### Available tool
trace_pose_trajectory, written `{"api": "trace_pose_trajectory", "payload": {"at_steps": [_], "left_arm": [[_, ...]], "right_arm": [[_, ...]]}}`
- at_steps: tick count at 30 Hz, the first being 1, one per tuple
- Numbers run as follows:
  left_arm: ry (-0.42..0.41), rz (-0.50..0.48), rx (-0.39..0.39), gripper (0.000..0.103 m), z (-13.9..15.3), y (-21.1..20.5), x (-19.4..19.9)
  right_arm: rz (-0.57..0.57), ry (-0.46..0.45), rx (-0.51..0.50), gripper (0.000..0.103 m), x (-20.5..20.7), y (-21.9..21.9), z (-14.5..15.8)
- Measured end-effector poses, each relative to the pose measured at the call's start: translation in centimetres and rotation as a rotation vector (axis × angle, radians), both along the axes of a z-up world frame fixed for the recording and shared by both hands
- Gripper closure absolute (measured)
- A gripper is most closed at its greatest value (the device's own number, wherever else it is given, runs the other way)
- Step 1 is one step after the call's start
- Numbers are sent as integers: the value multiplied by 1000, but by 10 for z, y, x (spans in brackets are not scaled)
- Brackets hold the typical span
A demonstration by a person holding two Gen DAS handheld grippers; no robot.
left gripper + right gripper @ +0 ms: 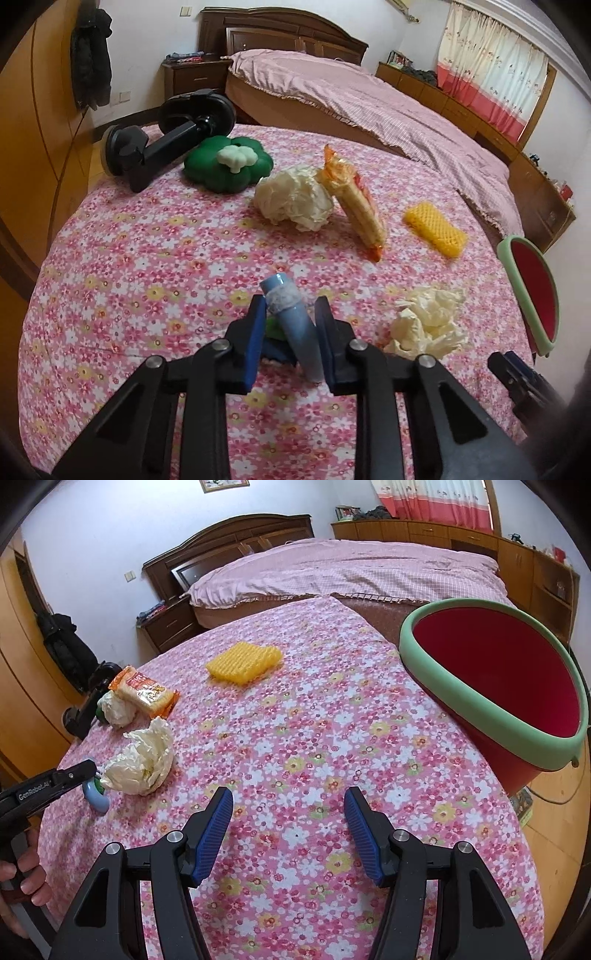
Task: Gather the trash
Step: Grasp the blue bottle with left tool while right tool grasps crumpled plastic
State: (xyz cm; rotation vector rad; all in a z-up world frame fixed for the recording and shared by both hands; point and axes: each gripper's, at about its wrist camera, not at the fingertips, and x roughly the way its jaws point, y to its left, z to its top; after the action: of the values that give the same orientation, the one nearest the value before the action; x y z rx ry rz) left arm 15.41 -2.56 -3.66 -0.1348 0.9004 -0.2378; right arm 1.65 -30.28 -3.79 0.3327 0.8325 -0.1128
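Observation:
My left gripper (290,306) is shut on a light blue tube (295,325) with a white band, low over the flowered tablecloth (147,258); something green shows behind the tube. One crumpled paper ball (428,321) lies just right of it, another (293,199) sits farther back against an orange snack wrapper (356,199). A yellow foam net (242,662) lies mid-table. My right gripper (288,797) stands open over bare cloth, nothing between its fingers. The red bin with a green rim (495,734) stands at the table's right edge.
A green cushion-like toy (229,164) and a black suction mount (166,140) rest at the far left of the table. A person's hand (22,871) holds the left gripper's handle. Beyond the table stand a bed (351,568) and wooden cabinets.

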Motion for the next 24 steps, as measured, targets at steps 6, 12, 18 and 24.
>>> {"api": "trace_pose_trajectory", "payload": {"at_steps": [6, 12, 18, 24], "left_arm": [[-29, -14, -48, 79, 10, 6, -8], [-64, 2, -84, 79, 24, 18, -15], [-85, 26, -105, 79, 34, 32, -20], [-104, 69, -64, 79, 36, 43, -22]], "right_arm": [[6, -14, -25, 34, -1, 6, -2], [21, -23, 3, 24, 1, 5, -3], [54, 44, 125, 24, 14, 5, 3], [146, 9, 149, 24, 32, 32, 24]]}}
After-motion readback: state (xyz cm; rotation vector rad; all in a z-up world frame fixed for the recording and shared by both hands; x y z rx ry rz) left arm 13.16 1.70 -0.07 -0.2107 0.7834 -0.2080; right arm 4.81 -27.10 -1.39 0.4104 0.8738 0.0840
